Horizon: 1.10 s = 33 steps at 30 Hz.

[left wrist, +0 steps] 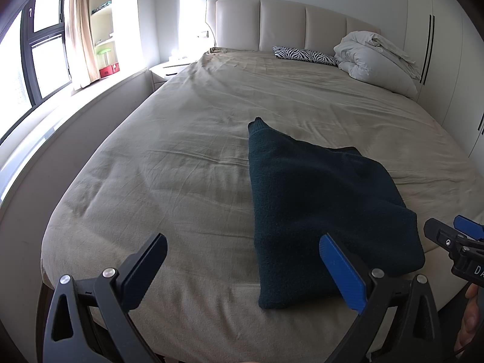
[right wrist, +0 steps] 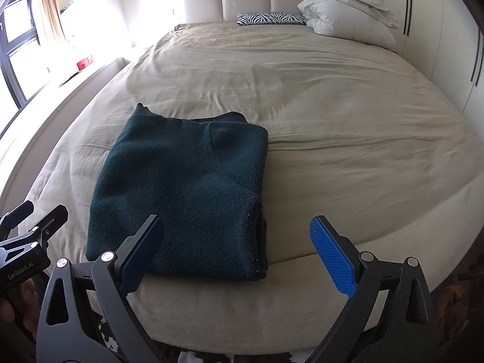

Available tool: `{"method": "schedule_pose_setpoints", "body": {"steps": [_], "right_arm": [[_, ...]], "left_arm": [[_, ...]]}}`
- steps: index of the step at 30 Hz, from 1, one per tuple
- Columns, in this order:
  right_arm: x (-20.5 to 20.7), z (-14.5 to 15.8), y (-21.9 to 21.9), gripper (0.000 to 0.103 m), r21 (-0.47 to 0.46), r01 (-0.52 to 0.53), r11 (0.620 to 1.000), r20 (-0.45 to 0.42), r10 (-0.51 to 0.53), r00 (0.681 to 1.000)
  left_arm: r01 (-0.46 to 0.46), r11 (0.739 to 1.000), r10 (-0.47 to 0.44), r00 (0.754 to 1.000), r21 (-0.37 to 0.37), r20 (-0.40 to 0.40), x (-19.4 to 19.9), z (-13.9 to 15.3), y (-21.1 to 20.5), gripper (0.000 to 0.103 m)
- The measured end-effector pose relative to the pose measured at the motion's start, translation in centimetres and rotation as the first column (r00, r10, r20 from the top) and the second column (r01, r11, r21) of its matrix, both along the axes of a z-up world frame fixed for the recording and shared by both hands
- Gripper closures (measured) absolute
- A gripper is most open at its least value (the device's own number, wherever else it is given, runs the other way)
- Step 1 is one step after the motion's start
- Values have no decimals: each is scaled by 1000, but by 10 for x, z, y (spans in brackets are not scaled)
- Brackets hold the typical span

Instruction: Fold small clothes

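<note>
**Dark-green knit sitting ahead of both grippers, R closer**

Dark green sweater (right wrist: 181,193) is lying folded on beige bed sheet (right wrist: 332,121), lower left-centre of right wrist view, long axis running up-frame toward headboard.

Right gripper (right wrist: 242,254) is hovering w/ jaws apart, over garment's near right corner, likely nearer.

Left gripper (left wrist: 242,272) is also spread wide, empty; garment is lying right of centre in its view.

One dark green folded sweater (right wrist: 181,199), one bed (right wrist: 332,121), one zebra-print pillow (right wrist: 269,18), one bundled white duvet (right wrist: 348,15), two grippers, left (left wrist: 242,269) and right (right wrist: 237,251), one nightstand (left wrist: 166,71)
</note>
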State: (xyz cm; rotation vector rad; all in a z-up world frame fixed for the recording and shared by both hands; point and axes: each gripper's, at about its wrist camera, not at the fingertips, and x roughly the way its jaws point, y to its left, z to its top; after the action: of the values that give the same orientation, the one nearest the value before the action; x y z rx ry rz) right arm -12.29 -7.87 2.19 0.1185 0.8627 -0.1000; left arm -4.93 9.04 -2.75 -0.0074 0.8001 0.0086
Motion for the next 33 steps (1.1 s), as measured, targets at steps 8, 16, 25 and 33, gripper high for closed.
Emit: {"method": "schedule_pose_setpoints", "body": {"steps": [8, 16, 25, 33], "right_arm": [[-1, -3, 3, 5, 0, -5, 1000, -4, 5, 1000], [-1, -5, 3, 5, 2, -8, 1000, -8, 8, 1000], [-2, -7, 3, 5, 5, -9, 1000, -12, 9, 1000], [-1, -8, 4, 5, 8, -10, 1000, -15, 10, 1000]], "left_arm": [[0, 1000, 0, 1000, 0, -1, 0, 0, 0, 0], [0, 1000, 0, 1000, 0, -2, 0, -1, 0, 0], [0, 1000, 0, 1000, 0, -3, 0, -1, 0, 0], [0, 1000, 0, 1000, 0, -3, 1, -1, 0, 0]]}}
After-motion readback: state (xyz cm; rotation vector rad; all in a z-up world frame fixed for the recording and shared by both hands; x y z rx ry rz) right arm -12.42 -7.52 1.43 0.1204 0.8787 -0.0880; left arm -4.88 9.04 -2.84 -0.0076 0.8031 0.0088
